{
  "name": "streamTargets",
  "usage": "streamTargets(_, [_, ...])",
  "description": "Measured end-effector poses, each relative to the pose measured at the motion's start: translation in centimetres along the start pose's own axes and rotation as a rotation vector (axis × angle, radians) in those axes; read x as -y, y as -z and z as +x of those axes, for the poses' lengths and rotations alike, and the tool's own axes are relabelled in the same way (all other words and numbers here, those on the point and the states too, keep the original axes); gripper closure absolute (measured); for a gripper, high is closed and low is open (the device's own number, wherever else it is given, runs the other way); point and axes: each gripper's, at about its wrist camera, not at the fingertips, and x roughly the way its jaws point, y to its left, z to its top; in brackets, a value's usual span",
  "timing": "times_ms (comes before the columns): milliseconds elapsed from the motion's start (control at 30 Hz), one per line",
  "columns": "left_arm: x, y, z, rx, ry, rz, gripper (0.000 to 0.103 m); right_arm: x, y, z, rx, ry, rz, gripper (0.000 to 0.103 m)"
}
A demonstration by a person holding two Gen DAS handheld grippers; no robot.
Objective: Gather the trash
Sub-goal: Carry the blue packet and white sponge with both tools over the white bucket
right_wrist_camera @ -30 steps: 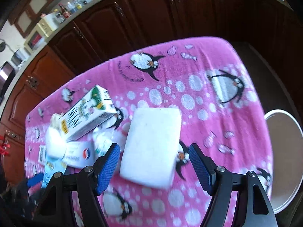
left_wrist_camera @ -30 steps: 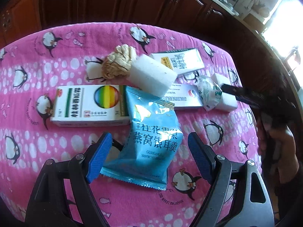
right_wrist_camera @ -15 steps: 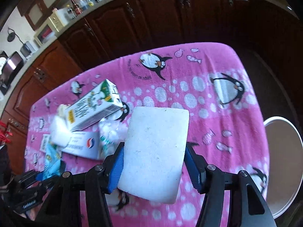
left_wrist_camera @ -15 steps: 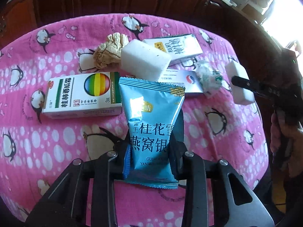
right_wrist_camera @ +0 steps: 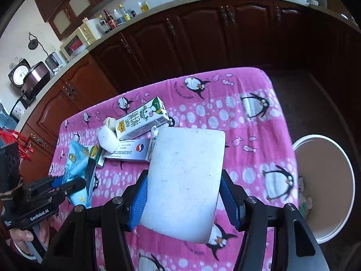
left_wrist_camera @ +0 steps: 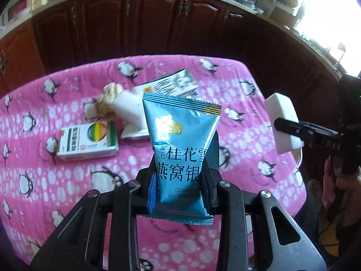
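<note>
Left wrist view: left tongs (left_wrist_camera: 180,180) grip a blue snack packet (left_wrist_camera: 181,149), long axis toward 12 o'clock, above the table (left_wrist_camera: 67,194). Right tongs (right_wrist_camera: 183,194) clamp a white foam block (right_wrist_camera: 185,180), lengthwise toward 12.

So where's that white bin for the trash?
In the right wrist view, the round white plastic bin stands on the dark floor at the right, beside the edge of the pink penguin-patterned tablecloth.
</note>
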Motion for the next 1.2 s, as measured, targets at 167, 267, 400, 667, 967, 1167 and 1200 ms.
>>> streamTargets(167, [3.3, -1.1, -0.6, 0.035, 0.005, 0.050, 0.074, 1.3, 0.7, -2.4, 0.027, 0.013, 0.011, 0.045])
streamTargets(267, [5.3, -1.8, -0.9, 0.052, 0.019, 0.072, 0.074, 2.3, 1.1, -3.9, 0.048, 0.030, 0.020, 0.045])
streamTargets(400, [7.6, -2.7, -1.0, 0.067, 0.038, 0.096, 0.074, 3.7, 1.5, -6.0, 0.082, 0.078, 0.023, 0.045])
streamTargets(667, [13.3, -4.6, -0.3, 0.091, 0.070, 0.166, 0.074, 7.7, 2.4, -9.8, 0.123, 0.119, 0.086, 0.045])
streamTargets(967, [19.0, -6.4, 1.4, 0.092, 0.116, 0.229, 0.074, 11.9, 3.2, -13.1, 0.162, 0.180, 0.148, 0.045])
streamTargets(1167, [22.1, -7.3, 3.1, 0.082, 0.141, 0.264, 0.074, 14.4, 3.9, -14.1, 0.163, 0.214, 0.187, 0.045])
streamTargets(1200, [22.7, -7.5, 3.5, 0.079, 0.145, 0.269, 0.074, 14.9, 4.1, -14.1, 0.159, 0.229, 0.190, 0.045])
